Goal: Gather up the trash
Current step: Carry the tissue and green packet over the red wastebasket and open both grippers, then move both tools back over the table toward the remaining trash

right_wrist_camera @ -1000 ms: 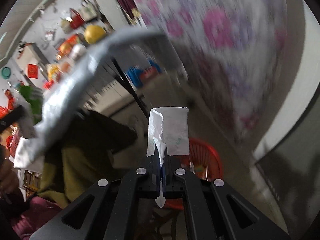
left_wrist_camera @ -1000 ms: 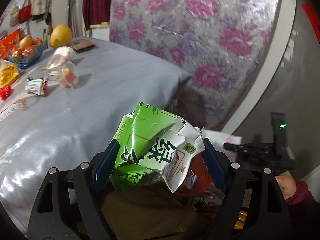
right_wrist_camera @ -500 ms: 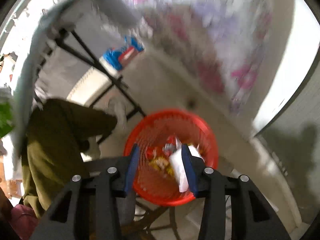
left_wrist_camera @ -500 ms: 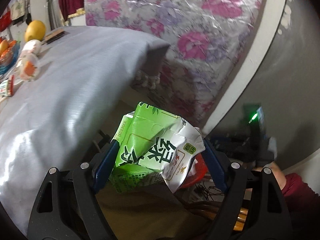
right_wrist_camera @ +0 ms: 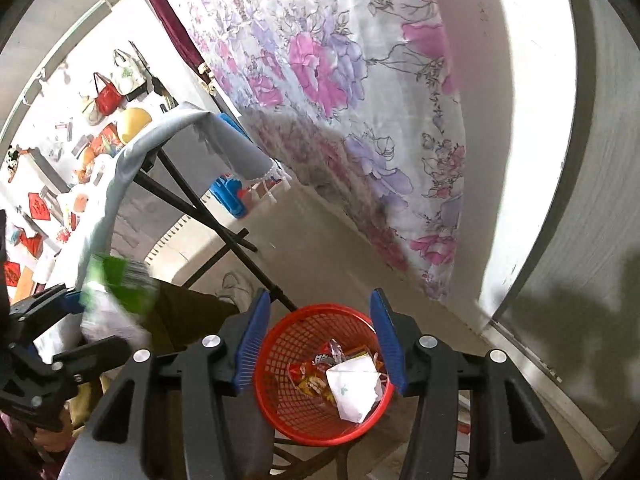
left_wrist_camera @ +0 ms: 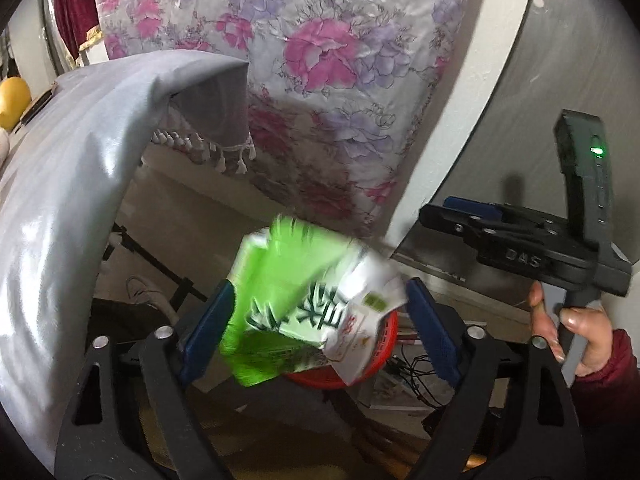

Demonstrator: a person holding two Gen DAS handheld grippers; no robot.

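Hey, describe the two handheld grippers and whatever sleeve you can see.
Both are matte black plastic with silver screw heads. The left gripper and right gripper have blue ribbed pads lining the jaws. From the left view, the right one carries raised "DAS" lettering and an upright black module with a green light. The sleeve is dark red.

A lived-in home room. A folding worktop (right_wrist_camera: 120, 184) under a grey tasselled cloth carries fruit and snack packets at its far end. Handbags (right_wrist_camera: 107, 96) hang on the far left wall beside red paper decorations (right_wrist_camera: 40, 206). A pink and purple floral curtain (right_wrist_camera: 340, 92) drapes the right wall, a dark red one (right_wrist_camera: 168, 20) farther back. A red mesh wastebasket (right_wrist_camera: 288, 364) stands on the bare floor.
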